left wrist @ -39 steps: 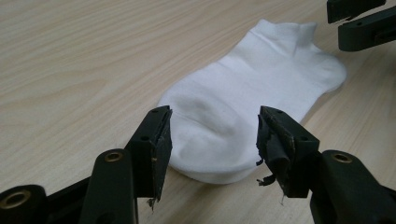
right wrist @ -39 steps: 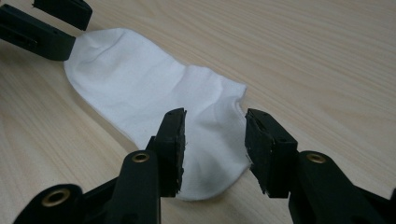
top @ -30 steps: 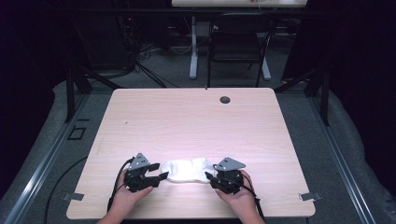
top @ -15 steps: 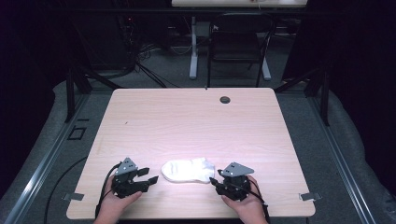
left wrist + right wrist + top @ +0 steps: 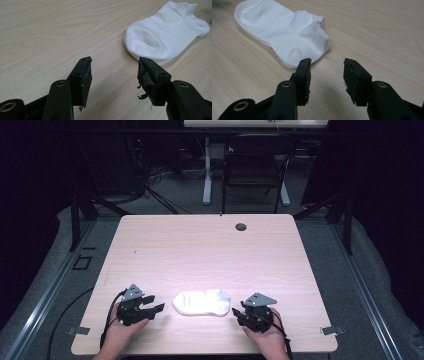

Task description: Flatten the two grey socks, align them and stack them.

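both my jaws gape empty beside the white sock (image 5: 201,302); i'd pinch its ends low against the worktop (image 5: 210,250).

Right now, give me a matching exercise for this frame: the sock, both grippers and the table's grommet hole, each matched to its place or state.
Things:
1. white sock
2. left gripper
3. right gripper
4. grommet hole

Places or states:
A. far edge of the table
B. open, at the sock's toe end
C. lying flat between the grippers
D. open, at the sock's cuff end

Pairs: 1-C, 2-B, 3-D, 4-A
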A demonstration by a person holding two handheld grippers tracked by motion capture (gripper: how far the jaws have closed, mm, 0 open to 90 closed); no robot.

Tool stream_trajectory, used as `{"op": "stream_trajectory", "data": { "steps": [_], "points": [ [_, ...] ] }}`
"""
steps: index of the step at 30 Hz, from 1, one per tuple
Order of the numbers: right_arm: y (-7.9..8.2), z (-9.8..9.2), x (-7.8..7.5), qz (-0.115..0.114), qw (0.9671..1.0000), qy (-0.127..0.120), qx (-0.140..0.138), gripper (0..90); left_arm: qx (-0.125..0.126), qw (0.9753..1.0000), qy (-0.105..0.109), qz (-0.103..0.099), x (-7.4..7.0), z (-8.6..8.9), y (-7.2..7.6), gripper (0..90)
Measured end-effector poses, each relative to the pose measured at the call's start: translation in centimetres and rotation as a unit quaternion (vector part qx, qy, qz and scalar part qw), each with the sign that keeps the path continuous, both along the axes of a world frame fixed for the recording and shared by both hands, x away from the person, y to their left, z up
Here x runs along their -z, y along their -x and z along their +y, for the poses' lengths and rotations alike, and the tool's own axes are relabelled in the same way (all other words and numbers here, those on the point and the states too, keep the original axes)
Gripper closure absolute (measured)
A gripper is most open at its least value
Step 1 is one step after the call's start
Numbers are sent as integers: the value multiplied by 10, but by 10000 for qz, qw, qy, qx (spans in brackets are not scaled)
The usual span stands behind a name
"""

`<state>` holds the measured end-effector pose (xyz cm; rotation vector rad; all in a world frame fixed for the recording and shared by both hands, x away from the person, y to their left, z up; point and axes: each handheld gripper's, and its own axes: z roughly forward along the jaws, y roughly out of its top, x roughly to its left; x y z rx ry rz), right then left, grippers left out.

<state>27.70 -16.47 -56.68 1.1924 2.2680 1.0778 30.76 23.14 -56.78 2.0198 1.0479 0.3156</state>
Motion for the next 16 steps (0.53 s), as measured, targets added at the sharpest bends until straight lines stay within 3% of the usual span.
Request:
{"op": "stream_trajectory", "data": {
  "steps": [10,16],
  "points": [
    [-4,-7,3,-42,9998,112,127,568,40,10000,59,-1,-1,1,-3,445],
    [-7,-13,2,-257,9993,119,228,541,6,9998,113,-140,-3,-1,-3,445]
  ]
}}
